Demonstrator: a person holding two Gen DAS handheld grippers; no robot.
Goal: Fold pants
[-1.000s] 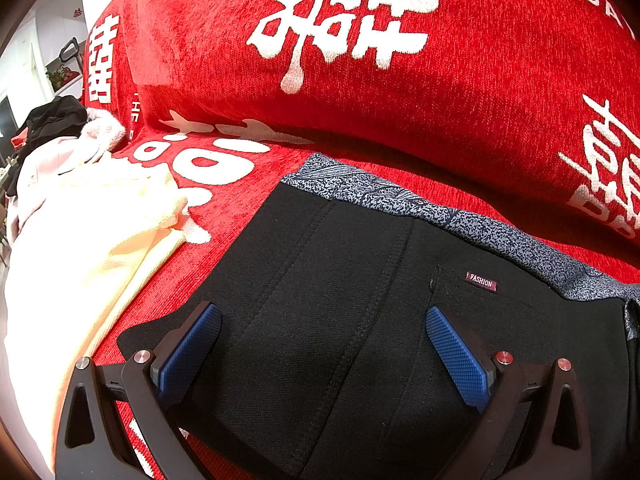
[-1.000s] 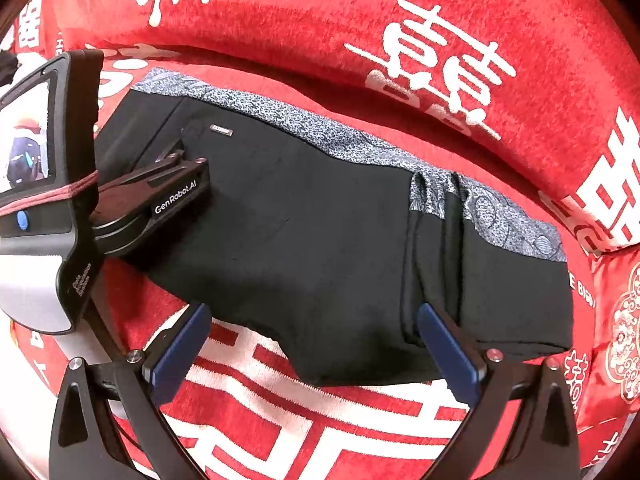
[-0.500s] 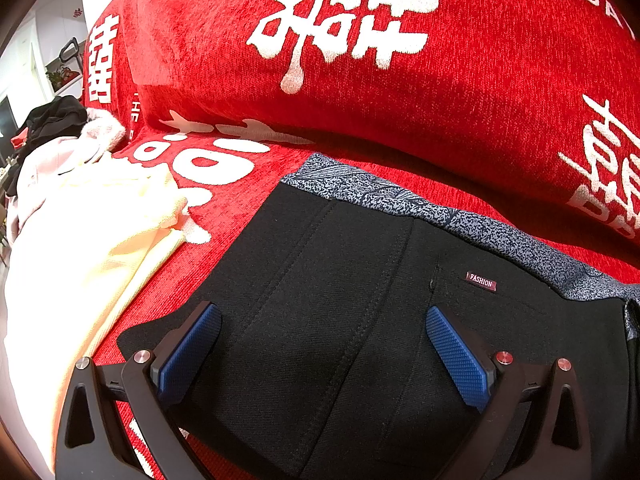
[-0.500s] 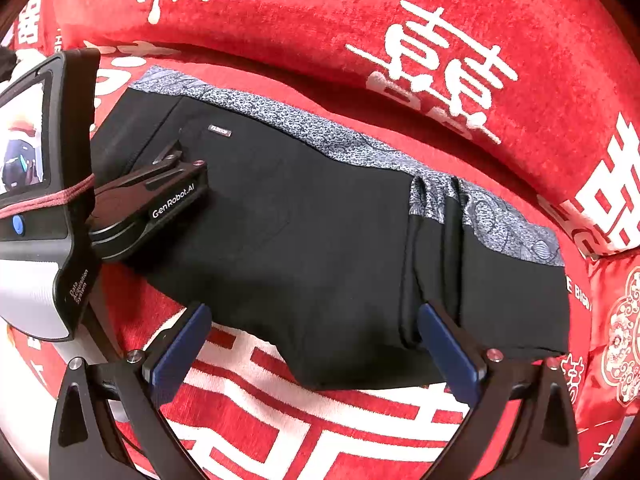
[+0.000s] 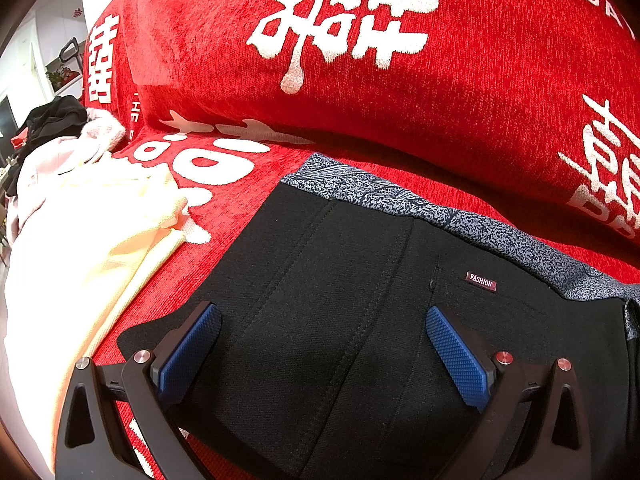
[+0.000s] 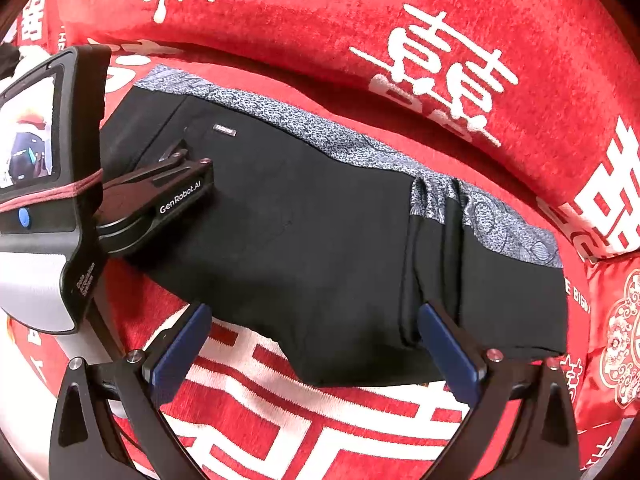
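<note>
Both tongs are spread wide and pinch nothing. The black pants (image 6: 304, 240) lie already folded into a compact rectangle on the red sofa seat (image 6: 320, 412), grey patterned waistband (image 6: 320, 132) toward the backrest (image 5: 400, 100). The left tongs (image 5: 324, 344) rest low over the pants' left end; the right tongs (image 6: 312, 344) hover at the near edge. To finish well, I judge it best to press the doubled layers (image 6: 436, 248) flat and square the edges, not regrip. A cream garment (image 5: 80, 248) lies just beside.
</note>
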